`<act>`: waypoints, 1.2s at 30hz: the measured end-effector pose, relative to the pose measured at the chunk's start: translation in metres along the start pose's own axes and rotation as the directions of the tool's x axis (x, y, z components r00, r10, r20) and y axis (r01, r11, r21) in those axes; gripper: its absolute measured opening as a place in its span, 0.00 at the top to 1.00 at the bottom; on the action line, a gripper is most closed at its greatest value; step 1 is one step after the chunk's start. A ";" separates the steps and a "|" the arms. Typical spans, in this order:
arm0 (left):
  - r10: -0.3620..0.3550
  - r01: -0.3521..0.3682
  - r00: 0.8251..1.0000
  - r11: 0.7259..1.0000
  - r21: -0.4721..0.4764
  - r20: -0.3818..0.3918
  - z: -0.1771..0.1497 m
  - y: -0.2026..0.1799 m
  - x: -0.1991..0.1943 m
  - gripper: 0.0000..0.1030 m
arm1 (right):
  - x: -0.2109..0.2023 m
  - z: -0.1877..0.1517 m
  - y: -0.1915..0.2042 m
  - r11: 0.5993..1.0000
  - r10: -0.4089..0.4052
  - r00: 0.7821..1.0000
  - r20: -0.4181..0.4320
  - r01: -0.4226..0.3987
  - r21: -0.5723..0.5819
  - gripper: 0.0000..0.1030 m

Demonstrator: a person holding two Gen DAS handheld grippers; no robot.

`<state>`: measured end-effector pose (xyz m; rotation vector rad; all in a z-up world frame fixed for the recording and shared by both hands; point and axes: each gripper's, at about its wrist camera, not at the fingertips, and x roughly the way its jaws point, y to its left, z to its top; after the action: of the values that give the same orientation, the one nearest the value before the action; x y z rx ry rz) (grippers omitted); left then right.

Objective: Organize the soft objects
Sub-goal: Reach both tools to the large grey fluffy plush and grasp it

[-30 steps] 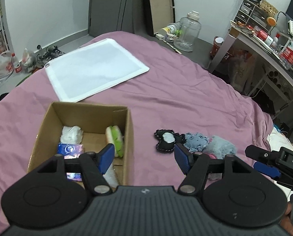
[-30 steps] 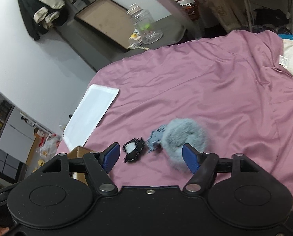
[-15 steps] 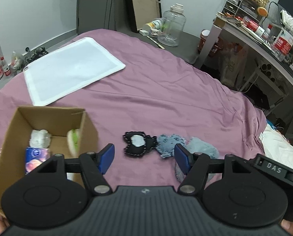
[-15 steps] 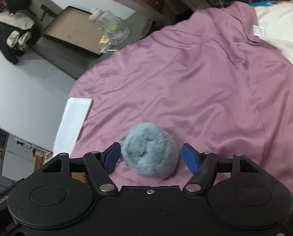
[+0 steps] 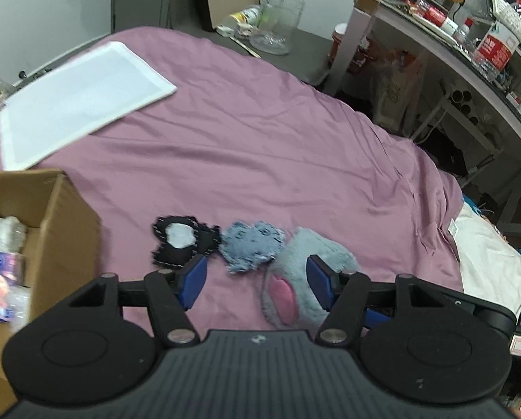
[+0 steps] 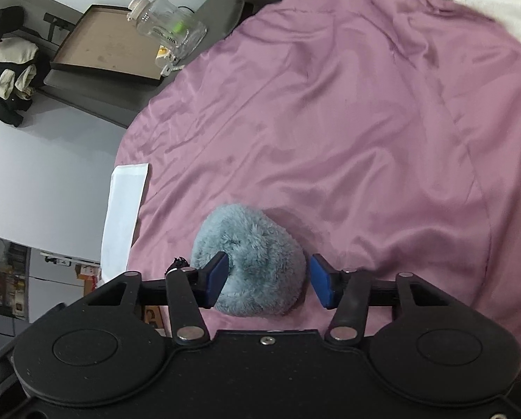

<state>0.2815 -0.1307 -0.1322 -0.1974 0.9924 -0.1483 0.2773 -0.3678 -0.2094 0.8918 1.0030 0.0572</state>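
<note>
Mauve bedding [image 5: 260,160] filled the left wrist view, wide and bare across its middle, with a white mat [image 5: 75,101] lying flat toward the far left edge and a cluttered desk [image 5: 470,52] standing past the right edge of the bed. At the left border an open cardboard box [image 5: 68,230] stood on the cover, holding a white bundle and a blue packet. Just beyond the left gripper [image 5: 257,279], whose jaws were spread with nothing between them, lay a black patch [image 5: 180,244], a blue-grey fuzzy piece [image 5: 253,248] touching it, and a pale blue plush [image 5: 295,279] with a pink spot at the right. From the right wrist view, the same bedding [image 6: 365,139] stretched unobstructed ahead to the mattress edge. The right gripper [image 6: 267,279] straddled the plush [image 6: 257,265], its jaws spread; the left finger [image 6: 216,277] met the fur, while the right finger [image 6: 321,284] stood clear.
</note>
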 end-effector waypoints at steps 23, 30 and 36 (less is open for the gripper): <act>-0.080 0.072 0.993 0.993 -0.091 -0.091 -0.015 -0.011 0.061 0.79 | 0.026 0.008 -0.017 0.995 0.075 0.994 -0.083 -0.069 0.068 0.72; -0.075 0.070 0.993 0.996 -0.060 -0.091 -0.016 -0.015 0.049 0.80 | 0.016 0.003 -0.012 0.997 0.068 0.995 -0.069 -0.066 0.038 0.76; -0.093 0.088 0.993 0.994 -0.064 -0.073 -0.016 -0.015 0.031 0.80 | -0.003 -0.005 0.002 0.998 0.062 0.998 -0.011 -0.062 -0.027 0.78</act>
<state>0.2841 -0.1533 -0.1627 -0.2941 1.0646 -0.2098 0.2726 -0.3643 -0.2075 0.8980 0.9818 0.1280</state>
